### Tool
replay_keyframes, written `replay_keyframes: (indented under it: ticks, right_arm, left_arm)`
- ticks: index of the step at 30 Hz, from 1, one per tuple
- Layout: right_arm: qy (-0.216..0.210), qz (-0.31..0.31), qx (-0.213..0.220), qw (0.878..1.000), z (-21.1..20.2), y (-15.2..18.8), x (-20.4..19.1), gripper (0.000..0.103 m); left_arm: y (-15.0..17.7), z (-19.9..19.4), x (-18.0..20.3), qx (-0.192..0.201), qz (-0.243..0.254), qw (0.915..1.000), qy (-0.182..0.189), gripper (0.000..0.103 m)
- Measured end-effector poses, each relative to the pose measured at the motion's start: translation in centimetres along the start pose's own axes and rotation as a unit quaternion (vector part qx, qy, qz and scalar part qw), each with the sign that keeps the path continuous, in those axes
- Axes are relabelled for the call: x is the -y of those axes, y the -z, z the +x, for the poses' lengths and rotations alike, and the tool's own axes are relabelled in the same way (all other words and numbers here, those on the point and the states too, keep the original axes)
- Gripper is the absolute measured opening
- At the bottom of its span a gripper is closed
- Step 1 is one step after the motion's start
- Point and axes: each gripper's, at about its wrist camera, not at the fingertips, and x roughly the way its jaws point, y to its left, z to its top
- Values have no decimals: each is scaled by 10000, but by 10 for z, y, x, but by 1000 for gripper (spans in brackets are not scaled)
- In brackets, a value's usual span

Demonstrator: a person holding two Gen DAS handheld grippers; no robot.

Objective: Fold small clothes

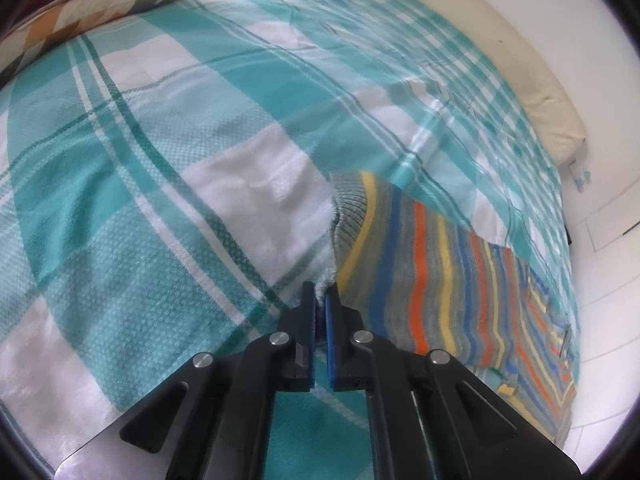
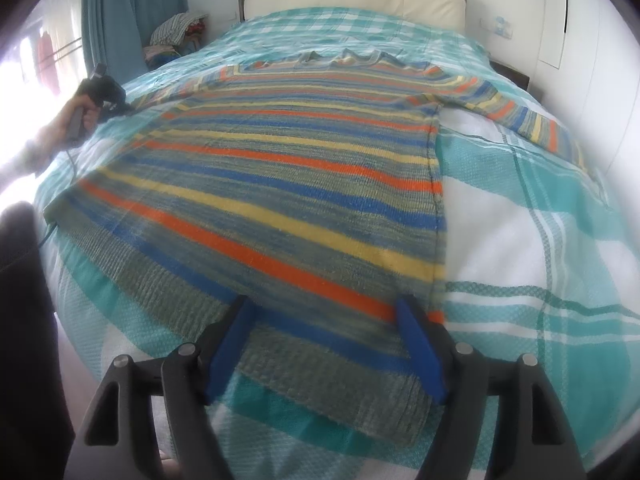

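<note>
A knitted sweater (image 2: pixel 280 184), grey-green with orange, yellow and blue stripes, lies flat, sleeves spread, ribbed hem between the right tool's (image 2: pixel 324 316) fingers.

Both grippers (image 1: pixel 321 300) (image 2: pixel 324 320) have black plastic linkages, silver pivot screws, blue pads (image 2: pixel 420 352); a thin cable trails.

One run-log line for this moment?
left gripper: shut on sleeve cuff | right gripper: open over sweater hem | sweater flat on bed

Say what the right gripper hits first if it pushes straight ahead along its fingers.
Likely the striped sweater: the open right gripper straddles its ribbed hem near the corner, angled down at it. The plaid bedspread lies beneath. Depth is unclear.
</note>
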Motion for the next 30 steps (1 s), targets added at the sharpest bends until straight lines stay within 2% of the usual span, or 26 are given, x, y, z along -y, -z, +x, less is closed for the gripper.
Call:
replay_keyframes:
  ticks: [5, 7, 8, 9, 10, 11, 12, 14, 16, 17, 18, 20, 23, 26, 28, 29, 30]
  right_arm:
    - [1, 20, 25, 10000, 1, 1, 0, 74]
    - [2, 17, 25, 10000, 1, 1, 0, 74]
    - [0, 17, 25, 10000, 2, 0, 0, 74]
    - [-1, 17, 24, 10000, 2, 0, 0, 74]
    - [4, 18, 24, 10000, 1, 0, 0, 74]
    - [9, 16, 24, 10000, 1, 1, -1, 74]
    - [23, 8, 22, 10000, 2, 0, -1, 75]
    - [59, -8, 19, 10000, 2, 0, -3, 76]
    - [90, -15, 19, 10000, 3, 0, -5, 77]
    - [109, -15, 19, 9999, 3, 0, -5, 77]
    - [122, -8, 23, 9999, 3, 0, -5, 77]
    - [137, 9, 32, 9999, 3, 0, -6, 77]
    - [142, 37, 66, 9999, 3, 1, -6, 77]
    - [146, 12, 81, 9999, 3, 2, -7, 78]
    - [134, 21, 91, 9999, 2, 2, -6, 78]
    - [128, 24, 98, 9999, 1, 2, -6, 79]
    - [120, 23, 99, 9999, 0, 2, -7, 80]
  left_arm:
    - [3, 0, 0, -47, 64, 9999, 64, 2]
    - [2, -1, 4, -145, 240, 9995, 161, 8]
    - [-1, -2, 3, -173, 214, 9993, 254, 15]
    - [-4, -4, 1, -184, 155, 9990, 388, 33]
    - [-9, -6, -1, -138, 63, 9983, 557, 46]
    - [-13, -8, -2, -70, 1, 9977, 674, 65]
    - [-19, -9, -2, 14, -65, 9968, 794, 70]
    - [-27, 2, 0, -122, -119, 9954, 940, 69]
    - [-32, 17, 3, -294, -181, 9949, 949, 54]
    - [-34, 23, 6, -294, -174, 9958, 845, 15]
    - [-34, 28, 9, -300, -115, 9976, 617, 0]
    - [-32, 23, 12, 36, 36, 10000, 43, 0]
    - [-28, 20, 4, 201, -60, 9996, -179, 1]
    - [-24, 6, 6, 366, 184, 9973, -613, 4]
    - [-19, -14, 7, 421, 389, 9969, -536, 31]
    - [-15, -27, 6, 501, 487, 9964, -475, 59]
    - [-11, -41, 7, 620, 582, 9954, -452, 74]
